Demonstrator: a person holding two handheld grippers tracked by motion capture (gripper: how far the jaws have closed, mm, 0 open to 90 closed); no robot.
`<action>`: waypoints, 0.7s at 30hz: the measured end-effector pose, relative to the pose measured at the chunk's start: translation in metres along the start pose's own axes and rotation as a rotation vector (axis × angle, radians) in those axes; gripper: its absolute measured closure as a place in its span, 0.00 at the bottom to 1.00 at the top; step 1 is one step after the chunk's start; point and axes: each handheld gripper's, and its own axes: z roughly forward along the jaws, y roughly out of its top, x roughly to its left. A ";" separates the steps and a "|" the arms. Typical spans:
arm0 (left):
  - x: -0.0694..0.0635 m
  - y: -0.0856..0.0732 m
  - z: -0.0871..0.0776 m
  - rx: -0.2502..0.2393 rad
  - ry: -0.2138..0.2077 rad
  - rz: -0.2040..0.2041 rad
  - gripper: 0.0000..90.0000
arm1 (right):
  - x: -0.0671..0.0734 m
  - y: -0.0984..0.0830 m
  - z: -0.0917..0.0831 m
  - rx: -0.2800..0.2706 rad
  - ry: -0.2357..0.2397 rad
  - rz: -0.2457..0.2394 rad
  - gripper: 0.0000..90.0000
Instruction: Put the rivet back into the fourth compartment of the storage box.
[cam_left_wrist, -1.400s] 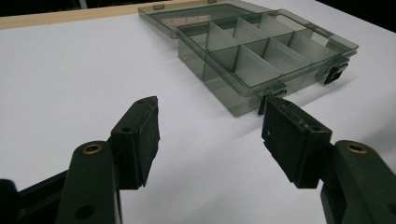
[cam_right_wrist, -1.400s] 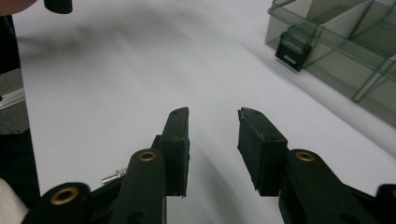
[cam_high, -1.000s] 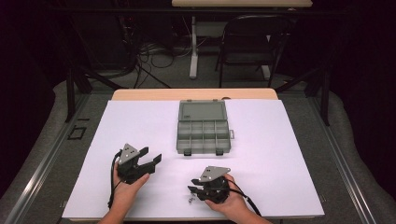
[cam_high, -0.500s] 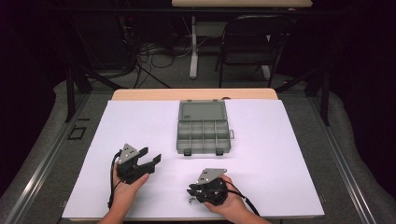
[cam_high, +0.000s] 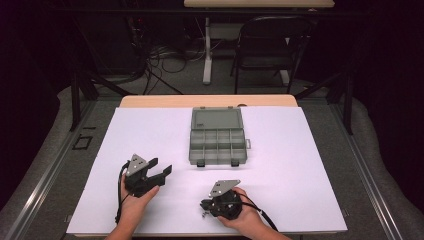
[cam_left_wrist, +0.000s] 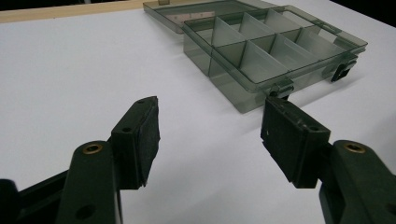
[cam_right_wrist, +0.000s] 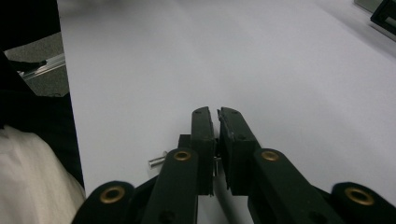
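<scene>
A grey see-through compartment box (cam_high: 217, 145) lies open in the middle of the white table, its lid (cam_high: 216, 120) flat behind it and its cells empty. In the left gripper view the box (cam_left_wrist: 271, 46) lies ahead and to the right. My left gripper (cam_high: 161, 166) rests at the front left and stands open (cam_left_wrist: 212, 112) with nothing between its pads. My right gripper (cam_high: 203, 207) sits at the front centre and points left. Its jaws (cam_right_wrist: 216, 112) have just been closing and are nearly together on a small metal screw (cam_right_wrist: 158, 161), which sticks out beside the left jaw.
White paper (cam_high: 300, 165) covers the table, with a wooden edge (cam_high: 150, 101) at the back. A black chair (cam_high: 270, 45) and floor cables (cam_high: 160, 55) stand beyond it. A sleeve (cam_right_wrist: 28, 182) shows at the lower left of the right gripper view.
The right gripper's jaws have drawn together. Both hands stay where they were, and the box has not moved.
</scene>
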 end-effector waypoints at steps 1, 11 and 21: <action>0.000 0.000 0.000 0.000 0.000 0.002 0.41 | 0.000 0.000 -0.001 0.010 0.005 0.000 0.96; 0.000 0.000 0.000 -0.013 0.004 -0.004 0.41 | 0.000 0.001 -0.003 0.003 0.009 -0.004 0.97; 0.001 0.000 -0.001 -0.014 0.006 -0.002 0.41 | -0.002 0.004 -0.012 -0.030 -0.024 -0.015 0.97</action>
